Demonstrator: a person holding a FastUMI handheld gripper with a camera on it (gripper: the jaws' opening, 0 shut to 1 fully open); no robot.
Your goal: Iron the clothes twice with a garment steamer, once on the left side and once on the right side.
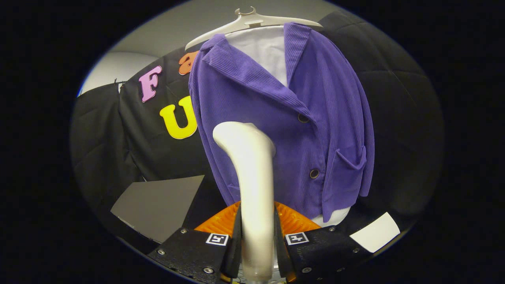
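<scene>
A purple corduroy jacket [276, 118] hangs over a white shirt [262, 49] on a pale hanger [252, 21], straight ahead of me. My gripper [257, 240] is shut on the white handle of the garment steamer [252, 177], both fingers [236, 236] pressing its sides. The steamer rises from between the fingers and its head bends toward the jacket's left front panel, level with the space between the two dark buttons [314, 173]. Whether the head touches the cloth I cannot tell.
An orange ribbed part [294, 221] of the gripper shows behind the fingers. A grey panel [158, 205] lies low to the left of the jacket, and a white patch [375, 232] low to the right. The jacket's pocket [349, 173] is on its right side.
</scene>
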